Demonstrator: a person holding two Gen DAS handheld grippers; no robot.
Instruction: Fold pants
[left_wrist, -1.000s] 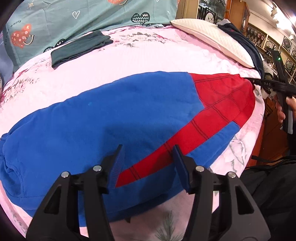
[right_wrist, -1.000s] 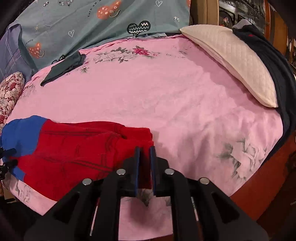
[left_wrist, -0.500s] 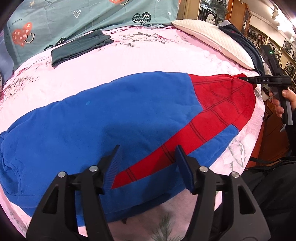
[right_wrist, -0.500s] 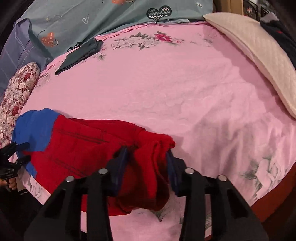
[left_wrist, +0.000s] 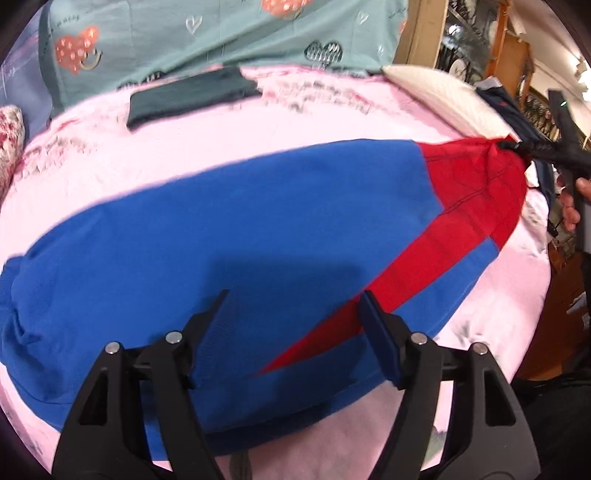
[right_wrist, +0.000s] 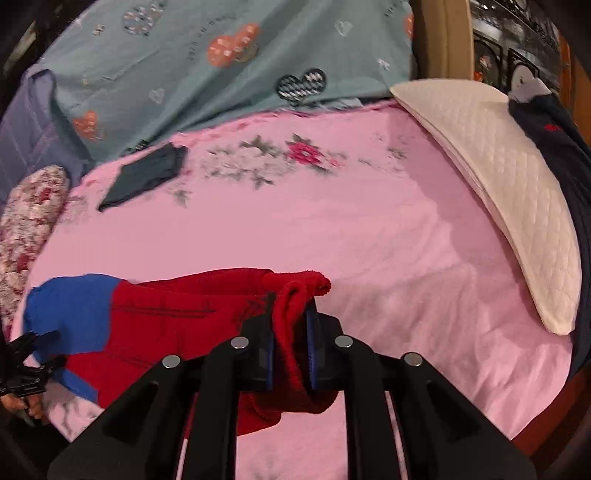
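L wrist cam sits low and close over the blue waist end of the pants (left_wrist: 236, 236), facing across the bed (left_wrist: 303, 122). R wrist cam sits close at the red leg end, same facing. Both share pants, dark folded garment (right_wrist: 147, 177), white pillow (right_wrist: 509, 192).

The fleece pants (left_wrist: 229, 236) are blue, with a red part bearing thin dark lines. The bed sheet (right_wrist: 332, 229) under them is pink with flowers. Behind it, the teal cloth (right_wrist: 207, 62) shows hearts; the quilted pillow (right_wrist: 517, 206) is cream.
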